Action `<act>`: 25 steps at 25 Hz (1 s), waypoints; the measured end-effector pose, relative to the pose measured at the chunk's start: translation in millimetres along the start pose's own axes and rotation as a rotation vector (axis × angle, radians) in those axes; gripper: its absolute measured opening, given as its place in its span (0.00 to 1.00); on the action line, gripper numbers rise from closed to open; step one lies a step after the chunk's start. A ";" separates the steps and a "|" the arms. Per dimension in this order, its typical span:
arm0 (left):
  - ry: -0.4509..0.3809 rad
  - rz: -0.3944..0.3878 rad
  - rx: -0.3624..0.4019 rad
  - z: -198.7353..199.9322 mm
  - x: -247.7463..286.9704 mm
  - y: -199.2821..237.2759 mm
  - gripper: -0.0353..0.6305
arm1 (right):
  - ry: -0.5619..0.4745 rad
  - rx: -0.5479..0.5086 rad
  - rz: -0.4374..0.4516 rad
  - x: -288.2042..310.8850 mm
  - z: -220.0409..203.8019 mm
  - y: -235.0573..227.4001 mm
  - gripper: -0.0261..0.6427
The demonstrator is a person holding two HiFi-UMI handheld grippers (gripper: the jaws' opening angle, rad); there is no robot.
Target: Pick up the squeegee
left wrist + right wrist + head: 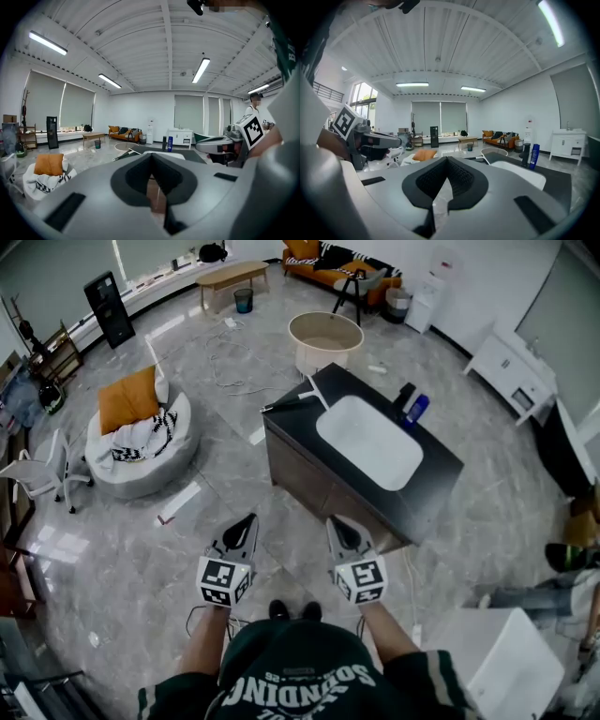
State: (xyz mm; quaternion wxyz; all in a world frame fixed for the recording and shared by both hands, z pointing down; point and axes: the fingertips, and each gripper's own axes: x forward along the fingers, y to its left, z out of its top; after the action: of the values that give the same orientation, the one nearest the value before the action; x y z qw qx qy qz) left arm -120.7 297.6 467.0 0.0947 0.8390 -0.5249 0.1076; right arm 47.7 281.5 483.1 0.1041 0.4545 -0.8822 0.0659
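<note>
**Both grippers closed and empty, squeegee lying across the counter**

At the far left, an orange cushion [128,399] is sitting on a round floor seat, well apart from the work and playing no part in it.

The left gripper [247,523] is being held low in front of the person and is pointing slightly down toward the dark cabinet. Its jaws are pressed fully together with nothing between them. It is probably resting in a ready pose, since nothing is within its reach.

The squeegee [298,399] is lying flat at the far-left corner of the counter [441,474]. Its dark blade is running along the edge and its pale handle is angling in toward the white basin [370,442]. That spot beside the basin probably keeps it handy for wiping. Both grippers are well apart from it, with the near edge of the counter lying between.

The right gripper [339,525] is hanging beside its partner at about the same height and is aiming the same way. Its pads are meeting at the tips and gripping nothing.

Further right, a black dispenser [404,397] and a blue bottle [417,409] are standing upright behind the basin, clear of the squeegee.

The pickup appears not to have begun. Either gripper would need to open and travel forward over the counter.
</note>
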 end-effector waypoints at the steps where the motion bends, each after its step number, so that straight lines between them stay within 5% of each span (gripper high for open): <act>1: -0.002 -0.002 -0.001 0.9 -0.4 0.2 0.06 | -0.007 -0.002 -0.009 0.8 -0.4 -1.5 0.04; 25: 0.008 -0.085 -0.012 -20.1 2.9 18.2 0.06 | 0.002 0.035 -0.054 18.7 -20.3 26.4 0.04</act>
State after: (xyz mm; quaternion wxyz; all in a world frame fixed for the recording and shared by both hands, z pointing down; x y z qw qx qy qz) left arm -137.5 292.8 487.9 0.1064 0.8596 -0.4889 0.1037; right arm 18.1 286.3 506.8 0.0986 0.4798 -0.8682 0.0791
